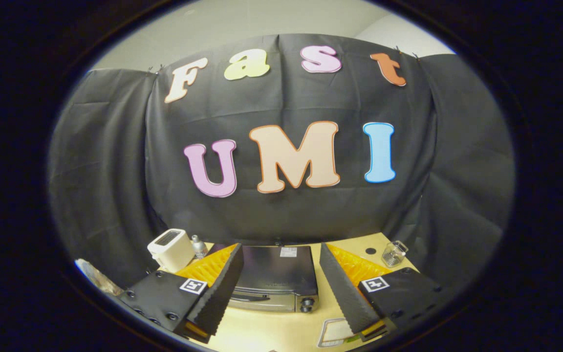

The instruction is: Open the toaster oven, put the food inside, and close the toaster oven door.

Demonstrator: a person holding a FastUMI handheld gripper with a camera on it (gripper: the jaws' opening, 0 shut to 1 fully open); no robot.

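A dark toaster oven (pixel 277 276) with a silvery front sits on the pale wooden table (pixel 281 330), seen from above and in front. Its door is shut, with a handle along the top of the front and knobs (pixel 307 304) at the right end. My gripper (pixel 281 315) is open, its two fingers spread wide with the oven showing between and just beyond them. Nothing is held between the fingers. A white-rimmed plate or tray (pixel 334 332) lies on the table by the right finger; what is on it is mostly hidden.
A white slot toaster (pixel 171 249) and a small silvery shaker (pixel 198 246) stand at the back left of the table. A clear glass jar (pixel 394 253) stands at the back right. Black cloth walls the booth behind and at both sides.
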